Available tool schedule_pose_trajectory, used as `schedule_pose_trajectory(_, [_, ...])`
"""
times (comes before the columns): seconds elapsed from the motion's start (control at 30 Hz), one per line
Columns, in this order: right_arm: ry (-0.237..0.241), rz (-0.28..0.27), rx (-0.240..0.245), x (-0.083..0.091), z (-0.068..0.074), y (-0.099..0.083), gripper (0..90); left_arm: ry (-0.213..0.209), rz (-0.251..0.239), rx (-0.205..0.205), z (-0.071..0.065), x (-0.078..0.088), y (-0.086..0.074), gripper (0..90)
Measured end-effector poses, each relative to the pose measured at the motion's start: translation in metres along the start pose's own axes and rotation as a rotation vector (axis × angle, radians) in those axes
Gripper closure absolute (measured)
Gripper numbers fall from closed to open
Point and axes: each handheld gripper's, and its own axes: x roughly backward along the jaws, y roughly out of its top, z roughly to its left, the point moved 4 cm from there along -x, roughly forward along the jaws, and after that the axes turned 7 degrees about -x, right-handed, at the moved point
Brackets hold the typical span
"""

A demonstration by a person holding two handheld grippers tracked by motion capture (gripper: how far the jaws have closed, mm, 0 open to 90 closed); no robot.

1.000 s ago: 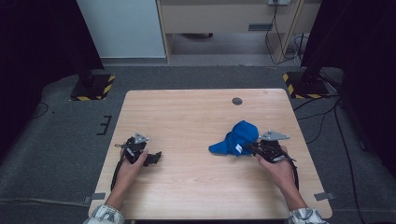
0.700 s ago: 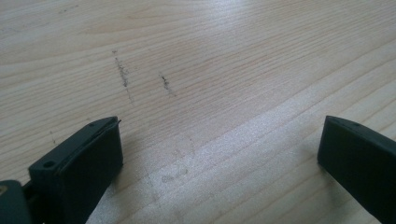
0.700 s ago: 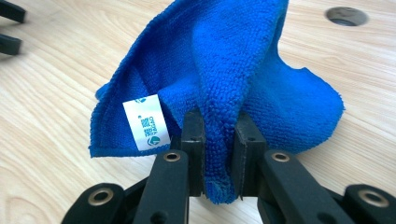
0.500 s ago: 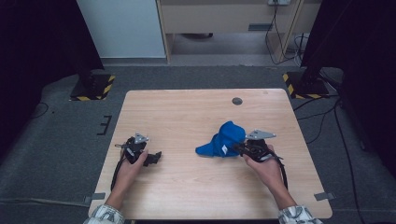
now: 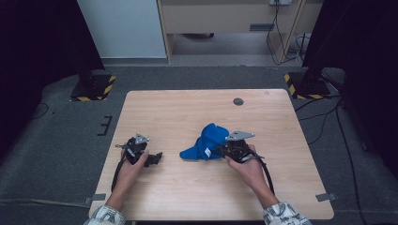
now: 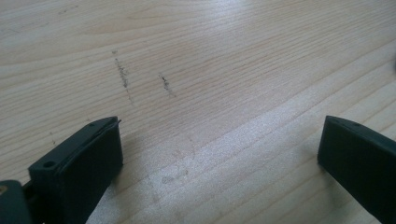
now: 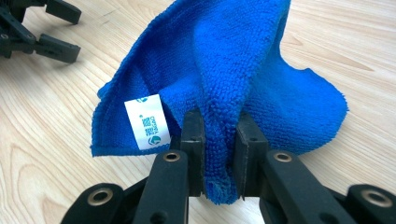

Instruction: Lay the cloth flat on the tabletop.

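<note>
While the right hand-held gripper (image 7: 219, 154) pinches a bunched fold of the blue cloth (image 7: 224, 70) between its two pads, the cloth's lower edges trail onto the table (image 5: 187, 112). High view: cloth (image 5: 206, 143) sits near the middle of the table, slightly right of centre, with the right hand-held gripper (image 5: 225, 149) at its right edge and the holding hand (image 5: 248, 166) behind it. White label (image 7: 147, 122) with green-blue print sewn to the cloth's left hem, facing the right gripper view.

Left hand-held gripper (image 5: 157, 158) rests low over the table, left of the cloth and well apart from it; jaws stand wide, bare wood between them in the left gripper view (image 6: 219, 154). Faint dark scuff marks (image 6: 122, 74) on the wood ahead of it. Left hand (image 5: 131, 164) grips its body.

Surroundings: small dark round disc (image 5: 238, 101) near the table's far edge, well clear of the cloth. Nothing lies between the two grippers. Yellow-black striped stand bases (image 5: 94, 88) on the grey floor at both far corners.
</note>
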Motion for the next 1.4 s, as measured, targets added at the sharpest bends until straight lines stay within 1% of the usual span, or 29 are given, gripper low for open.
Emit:
schedule_pose_trajectory(0.17, [0.007,0.013,0.021,-0.008,0.012,0.003,76.2,0.000,0.001,-0.001,0.000,0.000,0.000,0.0])
schedule_pose_trajectory(0.2, [0.011,0.018,0.025,-0.011,0.017,0.003,76.0,0.000,0.001,-0.001,0.000,0.000,0.000,0.0])
schedule_pose_trajectory(0.27, [0.012,0.020,0.022,-0.012,0.020,0.004,76.0,0.000,0.001,-0.001,0.000,0.000,0.000,0.0])
schedule_pose_trajectory(0.3, [0.015,0.030,0.029,-0.015,0.024,0.004,75.9,0.000,0.001,-0.001,0.000,0.000,0.000,0.0])
schedule_pose_trajectory(0.37, [0.019,0.037,0.037,-0.017,0.029,0.003,75.8,0.000,0.001,-0.001,0.000,0.000,0.000,0.0])
schedule_pose_trajectory(0.57, [0.017,0.062,0.047,-0.020,0.036,0.001,75.1,0.000,0.000,0.000,0.000,0.000,0.000,0.0])
schedule_pose_trajectory(0.67, [0.014,0.068,0.052,-0.021,0.037,-0.001,71.8,0.000,0.000,0.000,0.000,0.000,0.000,0.0])
schedule_pose_trajectory(0.73, [0.018,0.072,0.061,-0.022,0.037,-0.001,67.1,0.000,0.000,0.000,0.000,0.000,0.000,0.0])
schedule_pose_trajectory(0.77, [0.011,0.070,0.063,-0.023,0.036,-0.001,60.9,0.000,0.000,0.000,0.000,0.000,0.000,0.0])
schedule_pose_trajectory(0.8, [0.011,0.070,0.063,-0.023,0.036,-0.001,60.9,0.000,0.000,0.000,0.000,0.000,0.000,0.0])
schedule_pose_trajectory(0.83, [0.008,0.070,0.060,-0.023,0.036,-0.001,59.0,0.000,0.000,0.000,0.000,0.000,0.000,0.0])
schedule_pose_trajectory(0.87, [0.004,0.075,0.061,-0.022,0.035,-0.001,53.2,0.000,0.000,-0.001,0.000,0.000,0.000,0.0])
schedule_pose_trajectory(0.9, [0.000,0.073,0.056,-0.022,0.034,-0.001,50.0,0.000,0.000,0.000,0.000,0.000,0.000,0.0])
schedule_pose_trajectory(0.93, [0.003,0.075,0.059,-0.022,0.034,-0.002,47.5,0.000,0.000,0.000,0.000,0.000,0.000,0.0])
schedule_pose_trajectory(0.97, [0.003,0.075,0.059,-0.022,0.034,-0.002,47.5,0.000,0.000,0.000,0.000,0.000,0.000,0.0])
schedule_pose_trajectory(1.0, [0.006,0.077,0.066,-0.021,0.034,-0.002,45.0,0.000,0.000,0.000,0.000,0.000,0.000,0.0])
schedule_pose_trajectory(1.07, [-0.005,0.073,0.077,-0.020,0.035,-0.003,37.4,0.000,0.001,0.000,0.000,0.000,0.000,0.0])
schedule_pose_trajectory(1.1, [-0.028,0.062,0.079,-0.018,0.034,-0.002,29.6,0.000,0.000,0.000,0.000,0.000,0.000,0.0])
schedule_pose_trajectory(1.13, [-0.033,0.059,0.077,-0.017,0.033,-0.002,26.7,0.000,0.000,0.000,0.000,0.000,0.000,0.0])
schedule_pose_trajectory(1.17, [-0.033,0.059,0.077,-0.017,0.033,-0.002,26.7,0.000,0.000,0.000,0.000,0.000,0.000,0.0])
schedule_pose_trajectory(1.27, [-0.036,0.060,0.069,-0.016,0.031,-0.003,18.0,0.000,0.000,0.000,0.000,0.000,0.000,0.0])
schedule_pose_trajectory(1.33, [-0.041,0.052,0.071,-0.015,0.030,-0.003,15.0,0.000,0.000,0.000,0.000,0.000,0.000,0.0])
schedule_pose_trajectory(1.4, [-0.035,0.053,0.064,-0.014,0.030,-0.003,12.7,0.000,0.000,0.000,0.000,0.000,0.000,0.0])
